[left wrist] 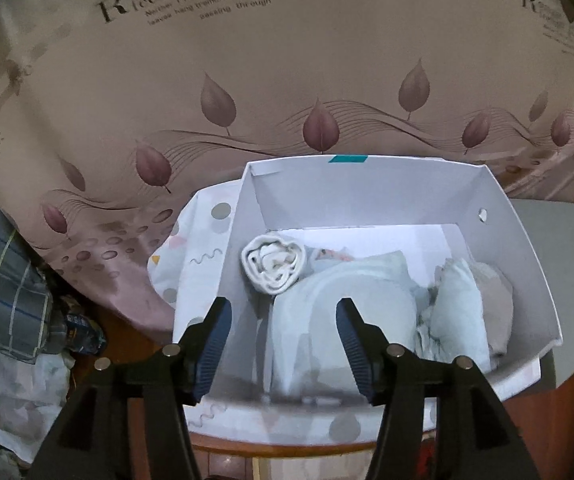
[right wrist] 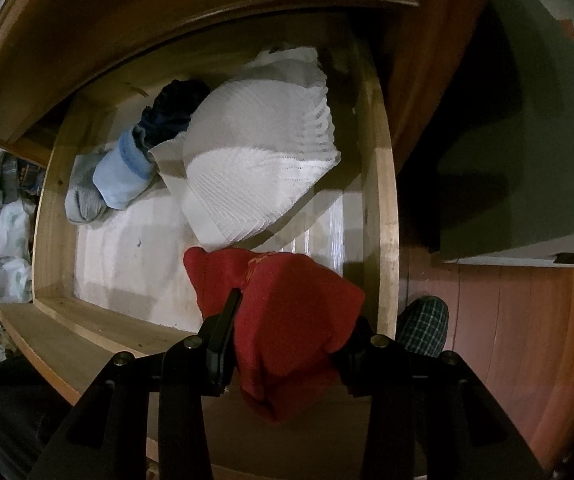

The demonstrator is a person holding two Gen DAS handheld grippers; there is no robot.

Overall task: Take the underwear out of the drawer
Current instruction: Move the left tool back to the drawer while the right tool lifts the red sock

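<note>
A: Right claw [right wrist: 287, 344]: its two black fingers are clamped on a bunched red knitted garment [right wrist: 283, 320], which I take to be the underwear. The cloth bulges out between them and hangs below. It sits over the front right corner of the open pale wooden drawer [right wrist: 381, 184], at or just above the front rail.

B: And to finish the step well?

A: In my judgement, lift straight up until the hanging fold is above the front rail, then draw back toward the holder. A sideways pull risks snagging on the right wall. Keep the squeeze constant, since the knit is soft and could slide out.

B: What else lies in the drawer?

A: Behind the red piece, a white ribbed folded cloth [right wrist: 263, 160]; to its left a light-blue rolled item [right wrist: 121, 176], a grey one [right wrist: 83, 196] and a dark navy bundle [right wrist: 175, 108]. None touches the claw.

B: Left claw?

A: Left claw [left wrist: 283, 344]: blue ridged pads [left wrist: 215, 344] apart, gripping nothing, poised over the near edge of a white open cardboard box [left wrist: 527, 272] holding pale folded cloths [left wrist: 347, 308] and a white rolled cloth [left wrist: 273, 264].

B: What does each view add?

A: Only the right view shows the drawer and the red garment. Only the left shows the box, standing on a leaf-printed pink cloth [left wrist: 287, 60], perhaps where the garment is meant to go. Neither shows the other claw.
</note>
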